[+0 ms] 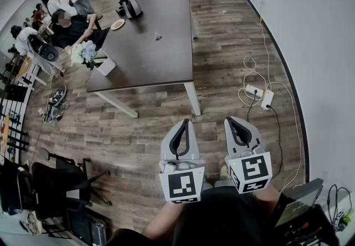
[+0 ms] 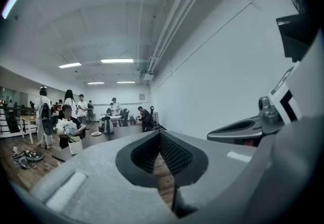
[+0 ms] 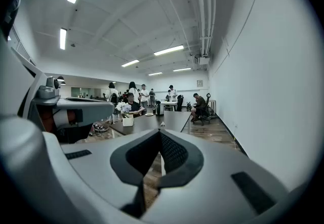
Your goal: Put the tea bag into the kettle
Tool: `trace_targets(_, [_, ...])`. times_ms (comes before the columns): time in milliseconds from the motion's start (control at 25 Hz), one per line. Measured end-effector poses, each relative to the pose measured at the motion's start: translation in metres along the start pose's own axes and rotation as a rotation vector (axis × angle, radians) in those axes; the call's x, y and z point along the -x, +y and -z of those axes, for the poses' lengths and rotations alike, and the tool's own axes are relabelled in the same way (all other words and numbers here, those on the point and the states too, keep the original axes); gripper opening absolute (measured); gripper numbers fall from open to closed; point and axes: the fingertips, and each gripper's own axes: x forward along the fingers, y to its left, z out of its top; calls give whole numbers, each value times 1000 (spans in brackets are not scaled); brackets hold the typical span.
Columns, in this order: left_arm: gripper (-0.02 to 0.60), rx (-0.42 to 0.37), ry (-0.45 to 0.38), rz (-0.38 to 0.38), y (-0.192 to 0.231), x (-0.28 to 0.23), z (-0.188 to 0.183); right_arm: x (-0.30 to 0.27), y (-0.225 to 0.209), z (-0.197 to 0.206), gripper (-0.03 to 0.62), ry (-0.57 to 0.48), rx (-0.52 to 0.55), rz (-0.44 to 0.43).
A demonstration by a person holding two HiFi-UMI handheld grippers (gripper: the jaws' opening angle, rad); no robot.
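A small pale tea bag [image 1: 158, 36] lies near the middle of a long dark table [image 1: 166, 61]. The dark and silver kettle [image 1: 131, 7] stands at the table's far end. Both grippers hover over the wooden floor, well short of the table. My left gripper [image 1: 185, 123] and right gripper [image 1: 229, 120] are side by side, both shut with nothing in them. In the right gripper view the tea bag [image 3: 161, 124] and kettle [image 3: 159, 108] show far ahead, above my shut right gripper [image 3: 160, 132]. The left gripper view shows the kettle [image 2: 108, 125] far off, beyond my left gripper [image 2: 160, 133].
A plate [image 1: 117, 24], a bunch of flowers [image 1: 84, 52] and a white box [image 1: 105, 66] are on the table's left side. People sit and stand at the far left. A power strip with cables [image 1: 259, 95] lies by the right wall. Black chairs [image 1: 55, 184] stand near left.
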Motion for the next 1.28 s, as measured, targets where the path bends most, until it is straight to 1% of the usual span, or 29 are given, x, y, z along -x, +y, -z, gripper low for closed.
trace_targets(120, [3, 9, 11, -2, 15, 5, 4, -1, 6, 1, 2, 6, 1, 16])
trace_targets(240, [3, -3, 12, -6, 27, 9, 5, -3, 12, 0, 2, 8, 2, 23])
trace_targets(480, [3, 10, 1, -15, 48, 13, 6, -14, 24, -3, 2, 1, -2, 33])
trace_targets(720, [3, 18, -17, -17, 79, 17, 5, -27, 43, -10, 2, -8, 5, 26])
trace_targets(1040, [3, 35, -34, 10, 113, 18, 13, -44, 64, -19, 2, -15, 23, 60])
trace_targets(1280, [3, 32, -43, 41, 118, 11, 14, -47, 64, -18, 2, -6, 40, 93])
